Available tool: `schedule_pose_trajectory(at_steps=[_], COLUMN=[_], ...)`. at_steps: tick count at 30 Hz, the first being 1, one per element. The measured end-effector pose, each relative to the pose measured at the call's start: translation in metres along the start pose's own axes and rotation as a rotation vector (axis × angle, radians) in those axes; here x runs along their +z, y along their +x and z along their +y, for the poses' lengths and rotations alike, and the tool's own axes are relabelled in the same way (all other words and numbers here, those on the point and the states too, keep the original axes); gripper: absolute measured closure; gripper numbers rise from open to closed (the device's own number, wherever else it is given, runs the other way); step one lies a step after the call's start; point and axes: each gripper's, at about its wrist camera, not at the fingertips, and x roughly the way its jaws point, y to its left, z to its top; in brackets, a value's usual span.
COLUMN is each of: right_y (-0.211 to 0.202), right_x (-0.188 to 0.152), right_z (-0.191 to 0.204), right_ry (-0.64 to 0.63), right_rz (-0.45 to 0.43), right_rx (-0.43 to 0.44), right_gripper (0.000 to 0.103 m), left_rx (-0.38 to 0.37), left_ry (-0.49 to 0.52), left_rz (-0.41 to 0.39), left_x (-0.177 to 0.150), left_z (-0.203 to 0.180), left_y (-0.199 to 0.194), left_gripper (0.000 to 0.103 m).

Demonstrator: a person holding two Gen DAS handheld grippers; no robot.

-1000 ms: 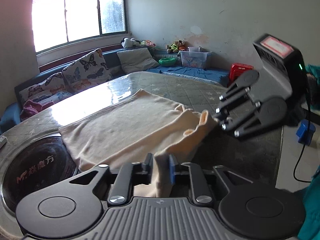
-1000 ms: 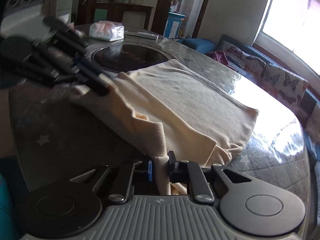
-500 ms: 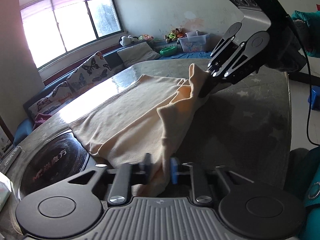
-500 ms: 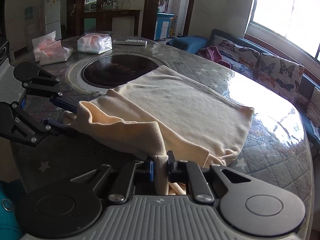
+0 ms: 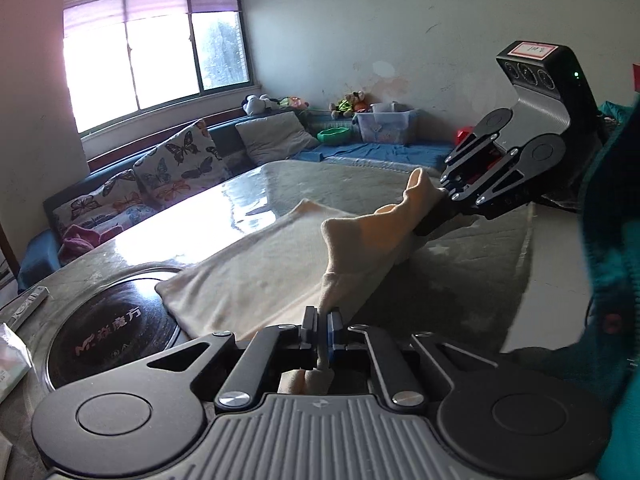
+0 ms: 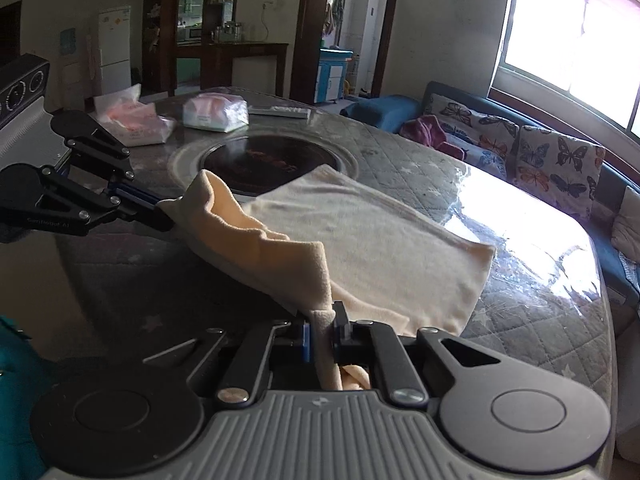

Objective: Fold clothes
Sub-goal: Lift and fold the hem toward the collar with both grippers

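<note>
Cream garment (image 5: 280,280) between two grippers

A cream-coloured cloth garment (image 6: 360,236) lies on the round quilt-covered table (image 6: 532,332), its far corner overlapping the round black glass cooktop (image 6: 264,160) set in the table's middle; beyond the cooktop, toward the far edge, sit two clear plastic bags with pink contents (image 6: 214,112); a slim white remote control (image 6: 280,111) lies just right of them; a long sofa with butterfly-print cushions (image 6: 556,160) runs behind the table's right edge.
</note>
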Motion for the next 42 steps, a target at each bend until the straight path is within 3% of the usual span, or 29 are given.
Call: schedule_pose_trajectory(at_steps=[6, 14, 21, 24, 28, 33, 39, 42], right_y=[-0.034, -0.019, 0.015, 0.052, 0.097, 0.14, 0.139, 0.13], right_x=[-0.003, 0.024, 0.062, 0.074, 0.071, 0.054, 0.039, 0.04], right_z=[0.025, 0.009, -0.038, -0.059, -0.078, -0.099, -0.111, -0.113], right_ry=[-0.034, -0.013, 0.032, 0.051, 0.101, 0.237, 0.337, 0.353], right_rz=[0.013, 0.011, 0.025, 0.049, 0.083, 0.1, 0.062, 0.026], right_rx=[0.056, 0.051, 0.044, 0.027, 0.005, -0.016, -0.052, -0.122], right_gripper=[0.095, 0.095, 0.097, 0.097, 0.098, 0.096, 0.078, 0.077], left_rx=[-0.018, -0.001, 0.005, 0.013, 0.037, 0.066, 0.087, 0.109], left_ry=[-0.039, -0.109, -0.177, -0.223, -0.277, -0.296, -0.311, -0.321], left_rz=[0.007, -0.012, 0.016, 0.055, 0.104, 0.141, 0.139, 0.143], left_x=[0.0, 0.019, 0.043, 0.041, 0.031, 0.017, 0.022, 0.024], left_z=[-0.003, 0.037, 0.098, 0.121, 0.143, 0.148, 0.152, 0.155], left_y=[-0.025, 0.001, 0.052, 0.088, 0.13, 0.155, 0.157, 0.161], left_gripper=[0.098, 0.098, 0.098, 0.098, 0.098, 0.098, 0.098, 0.098])
